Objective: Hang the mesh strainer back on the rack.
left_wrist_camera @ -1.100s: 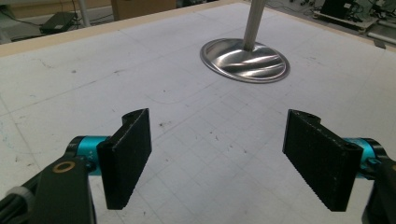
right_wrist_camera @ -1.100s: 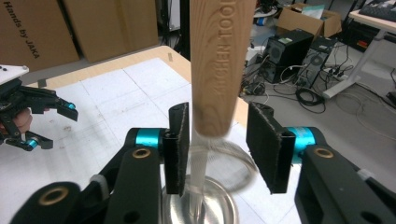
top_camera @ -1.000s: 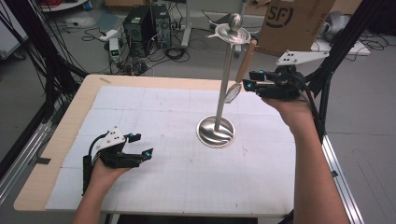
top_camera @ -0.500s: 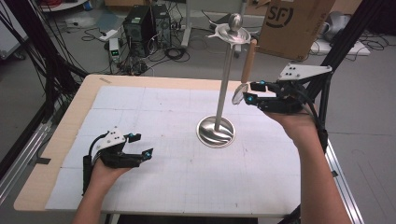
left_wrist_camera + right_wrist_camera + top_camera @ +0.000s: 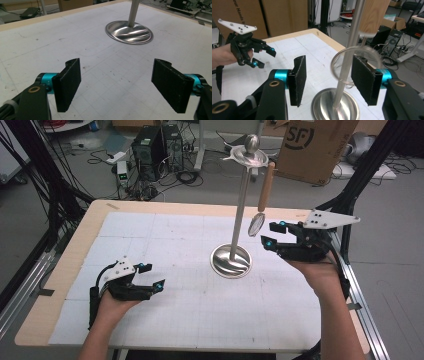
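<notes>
We counted one shiny metal stand (image 5: pixel 239 215) on one white table (image 5: pixel 165 245). One strainer with a wooden handle (image 5: pixel 265 187) hung from the stand. We counted two black grippers, the left gripper (image 5: pixel 152 276) and the right gripper (image 5: pixel 270 234), and each had two jaws. Behind the table we saw one brown cardboard box (image 5: pixel 312 145).

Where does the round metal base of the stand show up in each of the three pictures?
High view: the base sits mid-table, just right of centre.
Left gripper view: top centre, beyond the open jaws.
Right gripper view: bottom centre, low between the jaws.
Shared landmark: the upright pole rising from the base.
</notes>
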`<state>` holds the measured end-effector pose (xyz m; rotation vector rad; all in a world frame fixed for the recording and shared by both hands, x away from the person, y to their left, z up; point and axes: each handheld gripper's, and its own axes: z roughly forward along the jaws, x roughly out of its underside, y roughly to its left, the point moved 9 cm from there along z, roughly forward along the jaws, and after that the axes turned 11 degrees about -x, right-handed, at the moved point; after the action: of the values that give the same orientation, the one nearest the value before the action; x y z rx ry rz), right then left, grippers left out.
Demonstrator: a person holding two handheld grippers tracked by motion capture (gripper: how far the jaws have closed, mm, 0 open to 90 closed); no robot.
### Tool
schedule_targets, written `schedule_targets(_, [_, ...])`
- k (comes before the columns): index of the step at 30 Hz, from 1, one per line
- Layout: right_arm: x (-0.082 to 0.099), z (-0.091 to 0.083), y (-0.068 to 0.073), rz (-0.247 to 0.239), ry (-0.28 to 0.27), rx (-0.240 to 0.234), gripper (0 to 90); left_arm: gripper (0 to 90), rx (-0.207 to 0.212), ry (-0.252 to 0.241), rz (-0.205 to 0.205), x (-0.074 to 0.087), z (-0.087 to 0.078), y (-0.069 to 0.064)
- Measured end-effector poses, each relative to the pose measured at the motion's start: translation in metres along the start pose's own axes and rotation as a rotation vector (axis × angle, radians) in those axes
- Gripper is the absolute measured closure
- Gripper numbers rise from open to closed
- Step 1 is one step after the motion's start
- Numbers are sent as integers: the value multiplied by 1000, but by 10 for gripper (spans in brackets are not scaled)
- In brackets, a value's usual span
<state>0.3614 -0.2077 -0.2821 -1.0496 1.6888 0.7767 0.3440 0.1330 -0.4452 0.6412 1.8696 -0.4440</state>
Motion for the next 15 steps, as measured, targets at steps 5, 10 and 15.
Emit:
schedule_targets(5, [18,0,-1,20,-3,6,440,242,7,-3,3,0,0,-2])
schedule_targets(10, [32,2,-2,36,-1,10,424,242,12,-9,7,-1,-1,-3])
schedule_targets(15, [43,7,1,47,18,0,412,241,14,-18,6,-3,-2,-3])
